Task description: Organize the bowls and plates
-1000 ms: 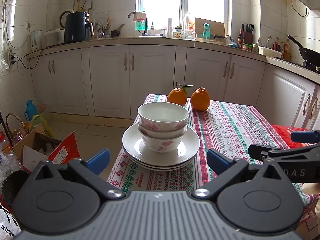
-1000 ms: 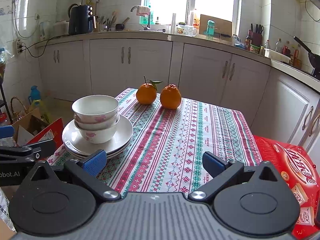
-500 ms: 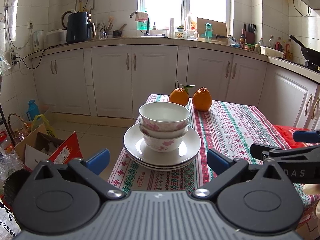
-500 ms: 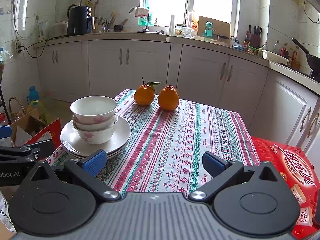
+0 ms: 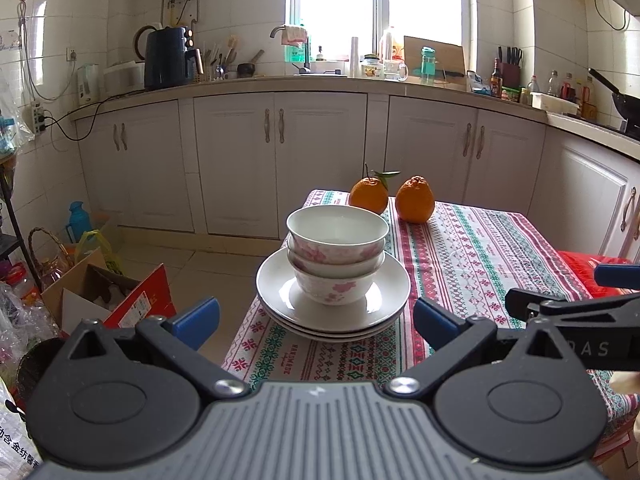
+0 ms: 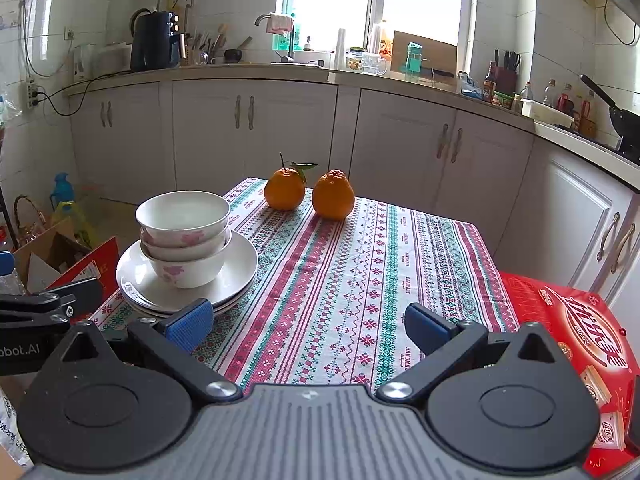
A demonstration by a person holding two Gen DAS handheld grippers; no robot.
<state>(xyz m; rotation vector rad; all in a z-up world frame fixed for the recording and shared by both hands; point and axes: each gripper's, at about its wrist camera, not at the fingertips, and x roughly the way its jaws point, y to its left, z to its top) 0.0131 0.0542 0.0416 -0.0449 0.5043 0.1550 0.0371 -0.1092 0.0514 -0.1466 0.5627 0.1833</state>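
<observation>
Bowls (image 5: 337, 248) sit nested in a stack of three, white with pink flowers, on a pile of white plates (image 5: 280, 296) at the near left corner of the table (image 5: 480, 248), which wears a striped, patterned cloth. Two oranges (image 6: 308, 194) stand side by side at the far edge (one keeps its leaf and stem). The left gripper (image 5: 316, 318) hangs just short of the plates, fingers spread wide with nothing between them. The right gripper (image 6: 308, 322) hovers over the near edge to the right of the stack, its blue pads (image 6: 426, 328) likewise wide apart and holding nothing. A red box (image 6: 576, 332) lies off the right edge.
</observation>
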